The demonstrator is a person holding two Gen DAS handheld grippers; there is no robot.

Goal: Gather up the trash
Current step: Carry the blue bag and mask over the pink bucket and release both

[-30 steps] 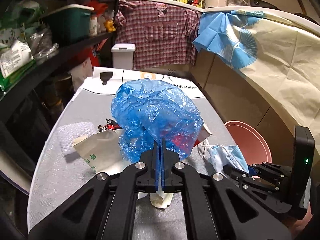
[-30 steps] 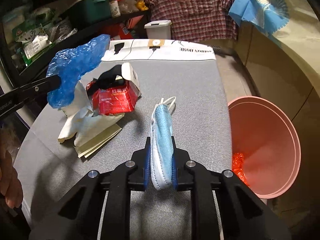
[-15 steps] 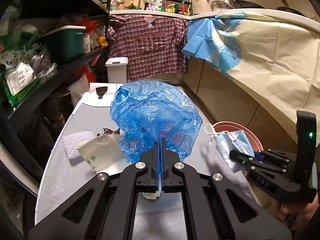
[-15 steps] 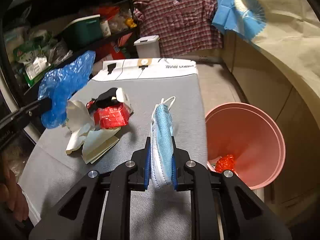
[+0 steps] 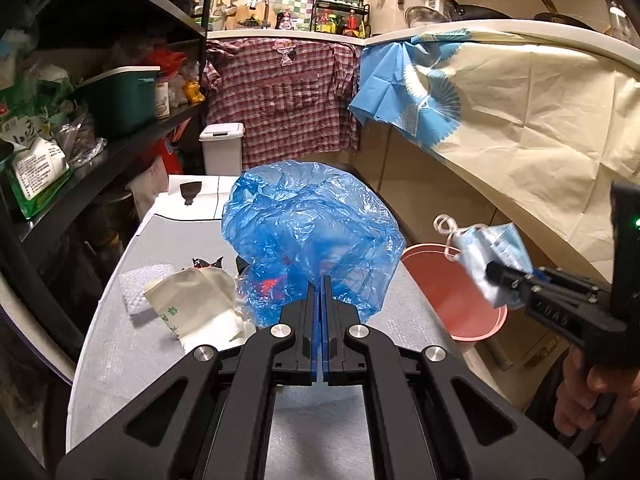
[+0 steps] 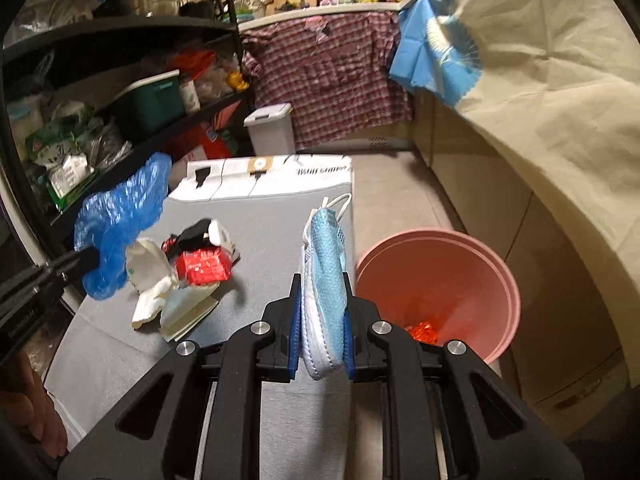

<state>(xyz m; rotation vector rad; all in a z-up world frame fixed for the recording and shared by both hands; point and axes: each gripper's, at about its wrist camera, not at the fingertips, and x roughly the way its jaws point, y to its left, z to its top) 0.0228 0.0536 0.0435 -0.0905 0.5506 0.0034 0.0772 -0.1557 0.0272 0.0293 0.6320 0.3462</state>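
Right gripper (image 6: 322, 332): fingers pinch a folded pale-blue pleated face mask (image 6: 324, 276), its white ear loops standing up past the tips. Mask is clear of the grey padded board (image 6: 260, 240), near the board's right edge.

Left gripper (image 5: 322, 300): fingers pressed together on a crumpled translucent blue plastic bag (image 5: 312, 232), which balloons above the tips over the middle of the board.

Beyond, toward the left edge, loose trash on the board: a cream paper sleeve (image 6: 154, 276), a crushed red foil wrapper (image 6: 204, 266), a patch of clear bubble wrap (image 5: 138, 284).

Round pink plastic bin (image 6: 436, 292) stands on the floor just off the board's right edge; a red scrap lies in its bottom.

Step in hand, as judged: carry the mask over the bin mouth and let go. Best to get the whole mask inside the rim line first, since the loops may snag on the rim or a pad. The bag is light and may drift; release it low.

Hard to read: the bag hides part of the pile from the left wrist; a black item beside the wrapper is blurred.
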